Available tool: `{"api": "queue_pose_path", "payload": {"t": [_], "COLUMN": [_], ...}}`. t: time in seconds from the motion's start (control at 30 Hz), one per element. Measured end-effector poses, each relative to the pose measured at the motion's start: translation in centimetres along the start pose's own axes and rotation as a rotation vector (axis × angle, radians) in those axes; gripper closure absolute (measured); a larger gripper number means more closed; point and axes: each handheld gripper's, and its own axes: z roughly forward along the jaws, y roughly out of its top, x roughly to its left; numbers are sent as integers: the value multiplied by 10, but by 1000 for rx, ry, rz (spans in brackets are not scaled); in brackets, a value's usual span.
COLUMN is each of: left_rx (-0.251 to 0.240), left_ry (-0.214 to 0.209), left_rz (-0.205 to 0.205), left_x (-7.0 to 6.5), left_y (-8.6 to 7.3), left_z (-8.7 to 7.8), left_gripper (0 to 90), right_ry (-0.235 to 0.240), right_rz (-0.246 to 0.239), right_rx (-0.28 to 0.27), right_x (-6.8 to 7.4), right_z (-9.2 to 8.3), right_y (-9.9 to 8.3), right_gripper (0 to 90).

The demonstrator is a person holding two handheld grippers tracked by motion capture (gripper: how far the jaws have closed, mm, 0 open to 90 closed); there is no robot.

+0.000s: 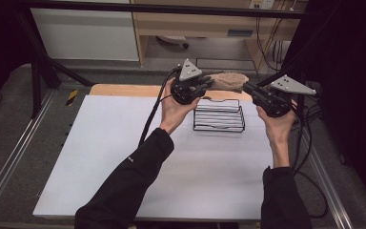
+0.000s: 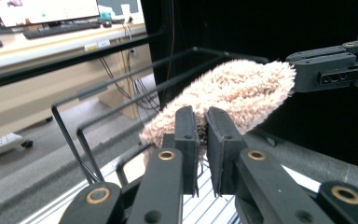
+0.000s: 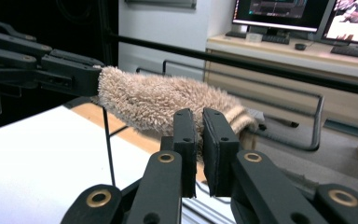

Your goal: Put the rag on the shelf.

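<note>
two black sleeves enter at the near edge of the white tabletop (image 1: 124,157) and run forward, the forearms converging towards its far side. the left hand (image 1: 174,110) is raised with the wrist bent back, carrying the left gripper (image 1: 208,82) level and pointing to the right; the right hand (image 1: 277,125) mirrors it, its right gripper (image 1: 246,87) level and pointing to the left. just beyond the hands, a black wire basket (image 1: 219,117) stands on the tabletop near the middle of the far edge, with nothing inside it. a fuzzy beige sock (image 1: 228,80) is stretched between the two grippers, in the air above and slightly behind the basket's far rim. in the left gripper view the jaws are pressed together on one end of the sock (image 2: 228,93); in the right gripper view the jaws likewise pinch the opposite, cuffed end (image 3: 168,100).

step in hand, as judged: carrying the sock, held taut at both ends, to the basket, with the lowering not yet finished. the next move calls for both hands to descend together and draw a little nearer, keeping the sock clear of the wire rim, until it lies inside; only then should the jaws part.
</note>
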Motion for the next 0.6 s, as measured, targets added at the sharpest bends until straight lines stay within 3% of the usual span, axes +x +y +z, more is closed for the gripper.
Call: {"api": "queue_pose_path", "payload": {"t": [0.17,0.3,0.53,0.6], "left_rx": [35,6,-21,12], "left_ry": [-22,-41,-62,-70], "left_rz": [-30,-63,-98,-92], "left_x": [1,3,1,-2], "left_y": [-4,-1,11,10], "left_z": [-3,-9,-13,-10], "left_gripper": [757,736,770,809], "right_ry": [12,15,11,11], "right_rz": [2,3,-16,-17], "right_rx": [21,26,37,37], "right_x": [0,1,2,3], "right_z": [2,3,4,5], "right_y": [-9,-13,-14,-15], "right_gripper": [842,843,842,839]}}
